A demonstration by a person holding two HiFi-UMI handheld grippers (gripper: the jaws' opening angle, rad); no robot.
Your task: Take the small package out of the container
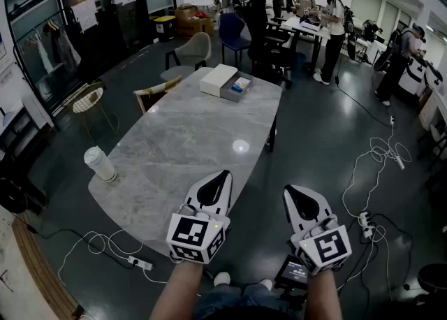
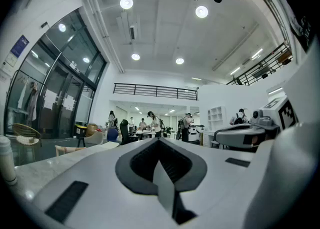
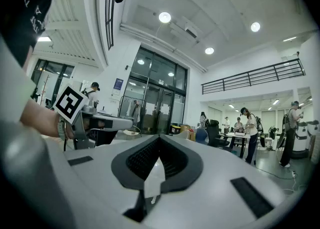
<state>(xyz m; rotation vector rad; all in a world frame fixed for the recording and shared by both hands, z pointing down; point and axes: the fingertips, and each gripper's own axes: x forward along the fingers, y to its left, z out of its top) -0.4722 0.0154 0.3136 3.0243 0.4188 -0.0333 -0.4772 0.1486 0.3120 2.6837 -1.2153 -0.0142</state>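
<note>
At the far end of the grey marble table [image 1: 188,144] lies a shallow grey container [image 1: 235,88] with a small blue-and-white package [image 1: 241,84] in it. A white box [image 1: 218,79] sits against the container's left side. My left gripper [image 1: 224,172] hovers over the table's near edge, shut and empty. My right gripper [image 1: 289,188] hangs just off that edge to the right, also shut with nothing in it. Both point toward the container, well short of it. In the left gripper view the jaws [image 2: 159,139] meet at their tips; the right gripper view shows its jaws [image 3: 160,136] together too.
A white tumbler [image 1: 100,163] stands at the table's left edge. Chairs [image 1: 190,52] and a wire side table [image 1: 88,100] stand left of the table. Cables and a power strip [image 1: 140,263] lie on the dark floor. Several people work at desks in the back.
</note>
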